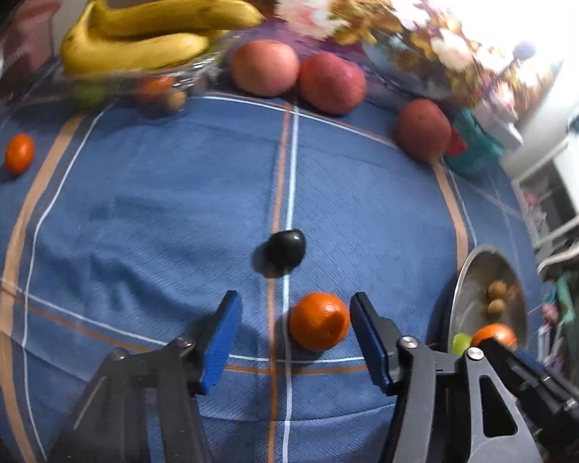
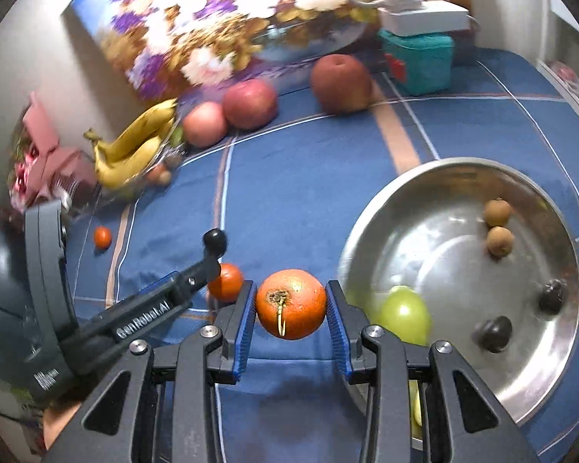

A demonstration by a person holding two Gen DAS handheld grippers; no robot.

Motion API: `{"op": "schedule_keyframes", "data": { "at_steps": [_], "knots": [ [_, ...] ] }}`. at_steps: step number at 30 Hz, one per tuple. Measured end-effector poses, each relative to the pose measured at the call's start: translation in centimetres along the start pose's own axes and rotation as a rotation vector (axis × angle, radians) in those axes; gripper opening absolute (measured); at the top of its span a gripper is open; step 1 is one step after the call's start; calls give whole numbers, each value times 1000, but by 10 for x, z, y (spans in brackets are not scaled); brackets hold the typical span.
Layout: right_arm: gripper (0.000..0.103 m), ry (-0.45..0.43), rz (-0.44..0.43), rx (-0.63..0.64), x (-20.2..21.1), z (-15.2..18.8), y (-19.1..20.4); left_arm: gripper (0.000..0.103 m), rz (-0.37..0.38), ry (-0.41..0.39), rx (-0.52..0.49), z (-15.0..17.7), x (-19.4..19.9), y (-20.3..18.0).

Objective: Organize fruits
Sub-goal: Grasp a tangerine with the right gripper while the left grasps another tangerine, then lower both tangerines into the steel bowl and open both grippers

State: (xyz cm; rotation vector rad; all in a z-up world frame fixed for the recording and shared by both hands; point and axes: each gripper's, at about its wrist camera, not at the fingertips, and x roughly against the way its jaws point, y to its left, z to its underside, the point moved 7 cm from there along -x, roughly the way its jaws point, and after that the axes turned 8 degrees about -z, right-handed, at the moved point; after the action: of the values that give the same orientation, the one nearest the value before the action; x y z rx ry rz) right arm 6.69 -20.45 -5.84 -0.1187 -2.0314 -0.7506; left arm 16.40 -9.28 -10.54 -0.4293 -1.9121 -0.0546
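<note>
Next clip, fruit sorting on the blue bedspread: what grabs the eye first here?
The right gripper is clamped on an orange, held beside the rim of the steel bowl. That bowl already holds a green fruit, two brown ones and two dark ones. The left gripper brackets another orange on the blue bedspread; only one of its fingers looks to touch it.
</note>
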Motion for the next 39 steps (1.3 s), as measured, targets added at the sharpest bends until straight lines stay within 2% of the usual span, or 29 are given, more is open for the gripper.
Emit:
{"op": "schedule_keyframes", "data": {
  "at_steps": [2, 7, 8, 12, 14, 17, 21, 23, 25, 28, 34, 36, 37, 39],
  "knots": [
    [37, -1, -9, -23, 1, -1, -6, 48, -9, -3, -22, 1, -3, -6],
    [37, -13, -17, -52, 6, -2, -16, 44, -6, 13, -65, 6, -8, -21],
    [37, -18, -19, -59, 8, -3, -19, 37, -14, 13, -78, 6, -9, -24],
    [37, -35, -21, -85, 17, -8, -29, 36, -32, -7, -90, 4, -9, -29],
    [37, -46, -22, -110, 20, -9, -38, 36, -1, -12, -72, 3, -3, -32],
    [37, -69, 5, -157, 27, -12, -58, 36, 55, -66, -90, -5, 17, -49],
    [37, -83, 113, -210, 37, -11, -96, 36, 148, -129, -203, -2, 43, -97],
    [38, -80, 141, -240, 37, -8, -108, 36, 175, -136, -264, 4, 42, -120],
    [38, -76, 152, -277, 37, -4, -121, 36, 184, -114, -301, 14, 32, -136],
    [38, -72, 162, -306, 36, 0, -133, 36, 149, -78, -351, 28, 15, -150],
    [38, -66, 165, -338, 33, 2, -141, 39, 145, -69, -394, 37, 11, -158],
    [38, -67, 166, -343, 33, 2, -143, 47, 151, -68, -385, 35, 12, -157],
    [39, -69, 169, -344, 33, 2, -143, 58, 155, -71, -381, 34, 12, -160],
    [39, -74, 174, -341, 33, 1, -143, 59, 173, -79, -382, 33, 18, -161]
  ]
}}
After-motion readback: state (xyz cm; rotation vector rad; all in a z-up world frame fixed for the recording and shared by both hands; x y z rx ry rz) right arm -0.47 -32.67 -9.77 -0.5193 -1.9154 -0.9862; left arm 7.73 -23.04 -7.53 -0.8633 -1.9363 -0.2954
